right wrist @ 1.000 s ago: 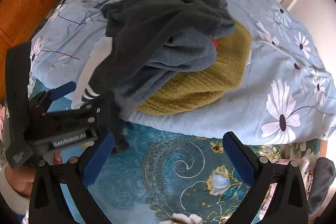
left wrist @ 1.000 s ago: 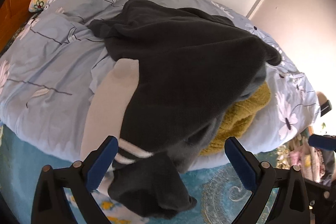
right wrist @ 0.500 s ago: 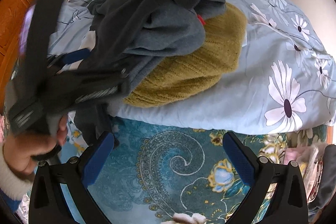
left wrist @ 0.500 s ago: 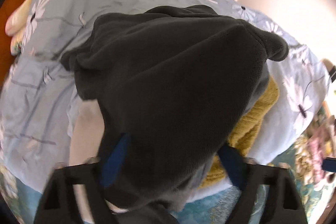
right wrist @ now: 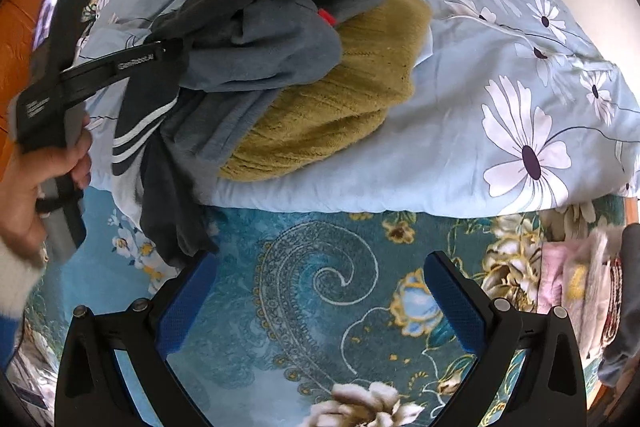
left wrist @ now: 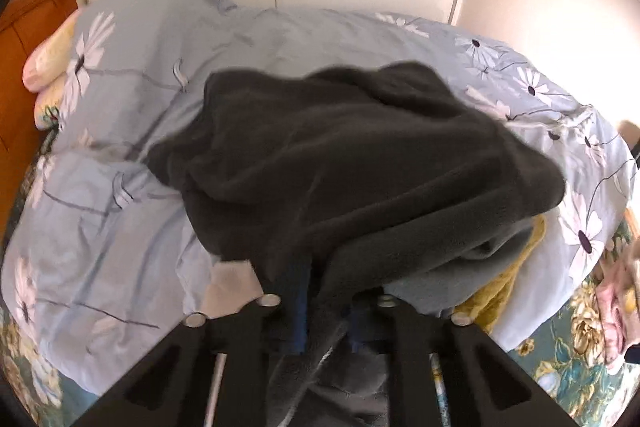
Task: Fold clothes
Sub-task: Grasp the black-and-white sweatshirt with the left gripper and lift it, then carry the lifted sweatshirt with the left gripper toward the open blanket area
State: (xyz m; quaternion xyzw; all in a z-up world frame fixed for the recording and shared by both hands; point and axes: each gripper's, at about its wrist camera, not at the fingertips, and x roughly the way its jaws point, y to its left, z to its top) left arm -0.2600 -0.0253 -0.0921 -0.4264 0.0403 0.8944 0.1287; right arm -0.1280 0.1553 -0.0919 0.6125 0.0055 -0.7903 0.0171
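Note:
A dark grey fleece garment (left wrist: 360,163) lies heaped on the bed, over a mustard knitted sweater (right wrist: 344,99). My left gripper (left wrist: 326,319) is shut on a fold of the grey garment near the bed's front edge. It shows in the right wrist view (right wrist: 176,51) at the left of the pile. A sleeve with white stripes (right wrist: 140,131) hangs over the bed's edge. My right gripper (right wrist: 320,303) is open and empty, above the teal rug in front of the bed.
The bed has a pale blue duvet with white flowers (right wrist: 520,115). A teal patterned rug (right wrist: 320,267) lies in front. An orange wooden headboard (left wrist: 24,39) and pillows (left wrist: 44,75) are at the left. Other clothes (right wrist: 580,279) lie at the right edge.
My left gripper moved forward into the pile and closed on the grey garment, lifting a fold. My right gripper stayed open over the rug.

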